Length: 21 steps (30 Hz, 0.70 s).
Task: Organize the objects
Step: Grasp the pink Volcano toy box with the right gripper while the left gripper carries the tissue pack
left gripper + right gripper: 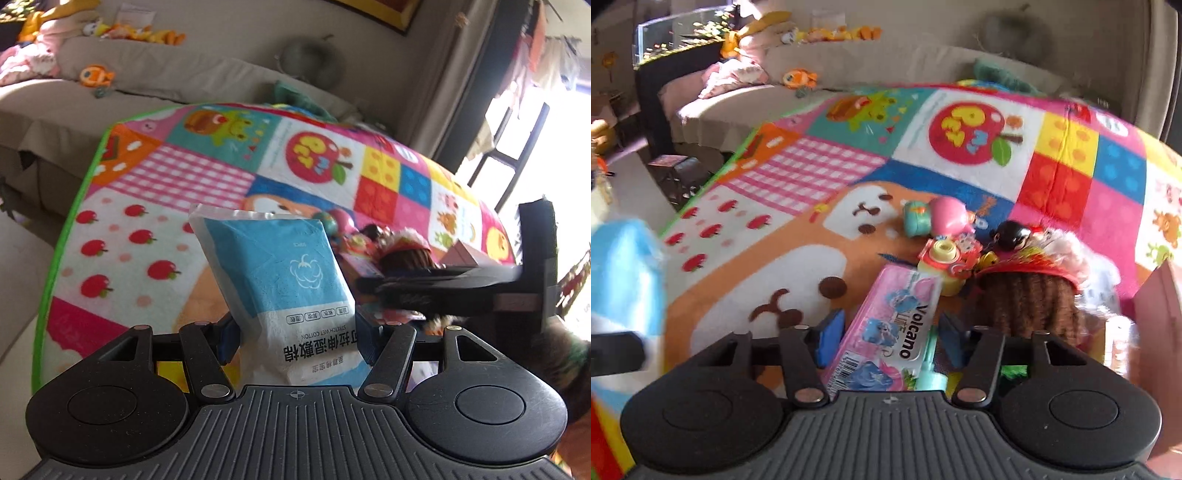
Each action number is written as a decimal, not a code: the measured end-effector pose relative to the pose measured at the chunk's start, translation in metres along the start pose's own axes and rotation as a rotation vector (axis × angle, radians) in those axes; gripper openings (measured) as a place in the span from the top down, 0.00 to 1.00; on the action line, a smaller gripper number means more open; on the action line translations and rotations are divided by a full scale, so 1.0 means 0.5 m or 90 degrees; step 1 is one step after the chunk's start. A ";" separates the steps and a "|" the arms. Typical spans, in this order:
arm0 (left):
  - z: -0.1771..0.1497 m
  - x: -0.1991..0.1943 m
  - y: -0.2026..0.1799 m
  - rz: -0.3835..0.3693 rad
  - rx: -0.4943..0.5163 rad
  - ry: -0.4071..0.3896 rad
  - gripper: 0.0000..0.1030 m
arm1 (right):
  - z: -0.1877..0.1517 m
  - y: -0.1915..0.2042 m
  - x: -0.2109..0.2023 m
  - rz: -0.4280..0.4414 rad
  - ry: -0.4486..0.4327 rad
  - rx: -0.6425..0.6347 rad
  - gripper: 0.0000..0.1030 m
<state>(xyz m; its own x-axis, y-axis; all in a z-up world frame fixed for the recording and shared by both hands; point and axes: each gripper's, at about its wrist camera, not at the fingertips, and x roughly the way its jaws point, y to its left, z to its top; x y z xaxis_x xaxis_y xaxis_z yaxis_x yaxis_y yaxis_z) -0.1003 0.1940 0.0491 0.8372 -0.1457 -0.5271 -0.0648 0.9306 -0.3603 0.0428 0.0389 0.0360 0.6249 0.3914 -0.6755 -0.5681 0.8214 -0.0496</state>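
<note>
In the left wrist view my left gripper (295, 339) is shut on a blue and white pack of wet cotton pads (280, 273), which stands upright between the blue pads above the play mat (177, 173). The same pack shows blurred at the left edge of the right wrist view (624, 266). My right gripper (890, 332) has its blue pads against both long sides of a pink box printed "Volcano" (897, 314) that lies on the mat (798, 236). A teal piece (929, 365) sits beside the box by the right pad. The right gripper's black body (461, 284) crosses the left wrist view at the right.
A heap of toys lies beyond the pink box: a pink and teal figure (942, 218), a yellow toy camera (945, 269), a black-headed doll (1015, 232) and a brown knitted piece with red and white trim (1027, 302). A pink carton (1156, 310) stands right. A beige sofa (147, 77) holds plush toys.
</note>
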 end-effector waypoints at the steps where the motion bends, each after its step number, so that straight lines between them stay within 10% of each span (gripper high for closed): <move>1: -0.003 0.002 -0.010 -0.006 0.004 0.006 0.36 | -0.004 -0.006 -0.021 0.015 0.003 -0.007 0.80; 11: -0.042 0.032 -0.125 -0.049 0.050 0.062 0.36 | -0.152 -0.088 -0.230 0.008 -0.023 -0.037 0.79; 14: -0.023 0.021 -0.123 -0.013 0.035 0.041 0.36 | -0.152 -0.087 -0.232 0.002 -0.051 -0.050 0.53; 21: 0.001 -0.001 -0.087 0.009 0.019 0.014 0.36 | -0.062 -0.022 -0.112 0.042 -0.050 -0.109 0.45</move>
<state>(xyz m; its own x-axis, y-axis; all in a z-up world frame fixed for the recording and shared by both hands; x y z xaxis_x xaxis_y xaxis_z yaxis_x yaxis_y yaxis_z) -0.0978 0.1540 0.0653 0.8246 -0.1400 -0.5482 -0.0592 0.9422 -0.3297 -0.0028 -0.0048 0.0518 0.6190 0.4791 -0.6224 -0.6879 0.7131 -0.1352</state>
